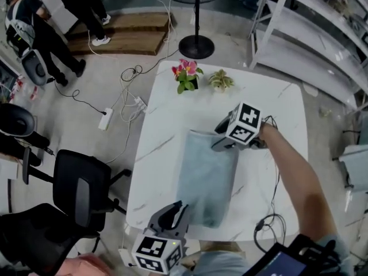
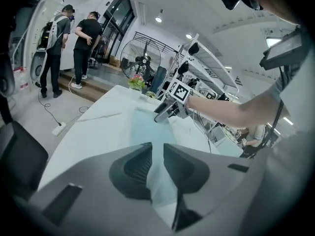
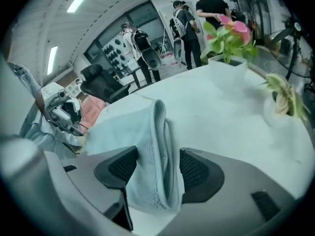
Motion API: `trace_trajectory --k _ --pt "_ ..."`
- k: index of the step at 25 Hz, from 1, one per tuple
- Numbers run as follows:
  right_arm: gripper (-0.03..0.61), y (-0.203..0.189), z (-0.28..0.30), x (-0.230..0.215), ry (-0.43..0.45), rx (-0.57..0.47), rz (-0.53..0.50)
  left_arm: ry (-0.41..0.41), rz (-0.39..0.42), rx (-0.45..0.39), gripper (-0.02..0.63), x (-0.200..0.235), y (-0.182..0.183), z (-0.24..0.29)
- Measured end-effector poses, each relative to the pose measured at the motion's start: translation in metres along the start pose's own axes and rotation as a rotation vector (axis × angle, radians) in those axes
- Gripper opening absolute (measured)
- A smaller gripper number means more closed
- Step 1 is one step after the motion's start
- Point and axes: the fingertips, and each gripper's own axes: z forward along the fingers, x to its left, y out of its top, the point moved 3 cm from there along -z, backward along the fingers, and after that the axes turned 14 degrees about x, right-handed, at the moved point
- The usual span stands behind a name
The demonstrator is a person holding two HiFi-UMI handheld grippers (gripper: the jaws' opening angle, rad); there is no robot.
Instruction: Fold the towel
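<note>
Pale blue towel; white, grey-veined table; pink flowers.

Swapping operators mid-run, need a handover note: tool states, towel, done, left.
Left tool: jaws slightly apart, empty, by the towel's near end.
Right tool: jaws wide, towel's far folded edge between them, not pinched.
Towel: long doubled strip on the table.
Done: one fold, it seems. Left: clear the right tool, probably fold again end to end.

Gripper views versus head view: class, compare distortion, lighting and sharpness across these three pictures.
Left gripper view: strong fisheye bending, dark round vignette, bright ceiling lamps. Right gripper view: same bending, towel weave crisp up close. Head view: milder bending, even light on the table.
</note>
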Motion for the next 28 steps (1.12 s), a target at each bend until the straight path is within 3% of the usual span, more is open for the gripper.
trace_trajectory --k 5,7,9,12,17,28 --pt "0.273 0.014 0.008 0.002 0.236 -0.008 -0.013 0.038 -0.028 -0.012 0.075 0.015 -0.006 0.000" --pt "0.197 0.015 0.014 0.007 0.310 -0.002 -0.016 0.054 -0.044 -0.021 0.075 0.019 -0.008 -0.002" --pt "0.125 0.014 0.020 0.009 0.326 0.012 -0.024 0.065 -0.060 -0.029 0.075 0.020 -0.011 -0.005" --pt "0.098 0.015 0.013 0.009 0.285 0.018 -0.029 0.081 -0.067 -0.045 0.075 0.023 -0.014 -0.016" --pt "0.089 0.018 -0.022 0.019 0.124 0.014 -0.045 0.107 -0.091 -0.066 0.075 0.025 -0.020 -0.045" --pt "0.091 0.034 -0.073 0.099 -0.467 0.036 -0.167 0.048 -0.023 -0.112 0.075 0.012 -0.058 -0.094"
